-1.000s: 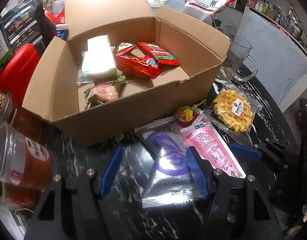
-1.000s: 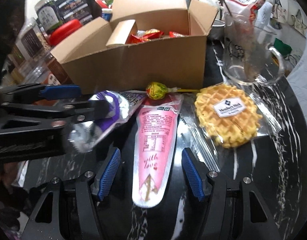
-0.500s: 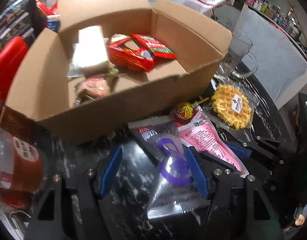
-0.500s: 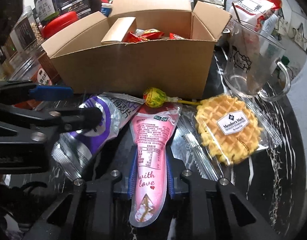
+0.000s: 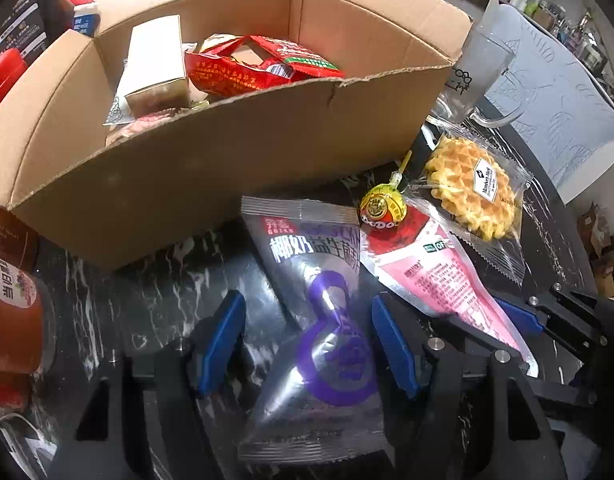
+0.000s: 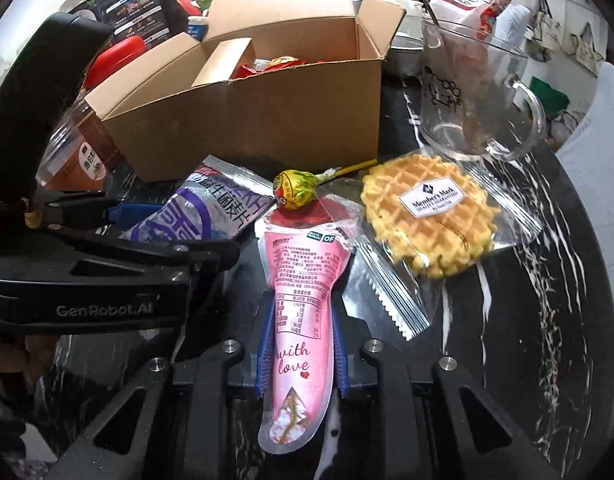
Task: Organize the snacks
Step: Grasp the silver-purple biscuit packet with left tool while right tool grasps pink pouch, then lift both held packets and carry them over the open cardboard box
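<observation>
Black marble-patterned tabletop carries everything, crowded with jars and bags at the back. Largest is the open cardboard box, already holding a small cream carton and red snack packets. Right of it stands a clear glass mug. Before the box lie a wrapped waffle, a silver-purple packet, a pink cone-shaped pouch and a yellow lollipop touching the pouch's top. The left gripper straddles the silver-purple packet, blue pads apart and not pressing. The right gripper is clamped on the pink pouch's narrow end.
</observation>
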The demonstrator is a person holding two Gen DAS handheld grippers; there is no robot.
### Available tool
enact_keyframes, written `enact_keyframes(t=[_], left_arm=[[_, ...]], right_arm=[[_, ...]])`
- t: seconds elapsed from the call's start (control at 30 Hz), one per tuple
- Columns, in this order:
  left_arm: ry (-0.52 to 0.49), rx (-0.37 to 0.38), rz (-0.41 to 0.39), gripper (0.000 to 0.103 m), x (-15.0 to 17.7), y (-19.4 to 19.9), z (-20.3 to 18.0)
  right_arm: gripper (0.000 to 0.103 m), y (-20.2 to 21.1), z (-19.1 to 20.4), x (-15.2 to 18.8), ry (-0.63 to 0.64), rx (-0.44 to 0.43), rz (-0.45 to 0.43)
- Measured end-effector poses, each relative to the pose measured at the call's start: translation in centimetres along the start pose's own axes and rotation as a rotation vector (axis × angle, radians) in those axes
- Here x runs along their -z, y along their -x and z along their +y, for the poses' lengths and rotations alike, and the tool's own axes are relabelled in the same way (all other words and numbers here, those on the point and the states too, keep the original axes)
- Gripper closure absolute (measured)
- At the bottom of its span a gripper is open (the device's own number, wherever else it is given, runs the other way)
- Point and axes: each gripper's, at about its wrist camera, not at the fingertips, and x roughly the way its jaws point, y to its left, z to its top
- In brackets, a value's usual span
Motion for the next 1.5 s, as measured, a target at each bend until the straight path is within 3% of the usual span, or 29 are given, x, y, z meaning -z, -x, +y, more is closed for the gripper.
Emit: enact_keyframes(t=[0.03, 0.17, 0.23, 0.4, 0.73, 0.93, 1.17, 1.5], left_arm=[[0.002, -0.005, -0.012, 0.038, 0.2, 0.0, 0.0], [-0.034, -0.01, -0.046, 0.062, 1.3, 0.8, -0.3], [-0.044, 0.013, -0.047, 0.063, 1.8, 1.0, -0.6], [-0.033, 0.049, -0.047, 0.064, 3.8, 1.9, -0.6], [0.018, 0.051, -0.076, 0.064, 7.1, 4.7, 0.2], [0.001, 0.036, -0.142, 0.064, 8.5, 6.5, -0.4], [0.001, 0.064, -0.065, 0.064, 8.8, 4.6, -0.5], [-0.009, 0.02, -0.091, 0.063, 8.9, 4.3, -0.7]], right_arm=[[0.078, 0.1, 0.0, 0.1, -0.003, -0.001, 0.0], [0.078, 0.3, -0.1, 0.3, -0.015, -0.004, -0.001], [0.078, 0.5, 0.0, 0.4, -0.017, -0.002, -0.002], [0.078, 1.0, 0.5, 0.9, -0.013, -0.012, -0.012], [0.078, 2.6, 0.9, 2.9, -0.025, -0.008, -0.025], [0.078, 3.6, 0.9, 4.0, -0.036, -0.02, -0.045], [0.078, 4.0, 1.4, 4.8, -0.038, -0.026, -0.035], [0.076, 3.8, 1.4, 5.2, -0.066, -0.03, -0.023]])
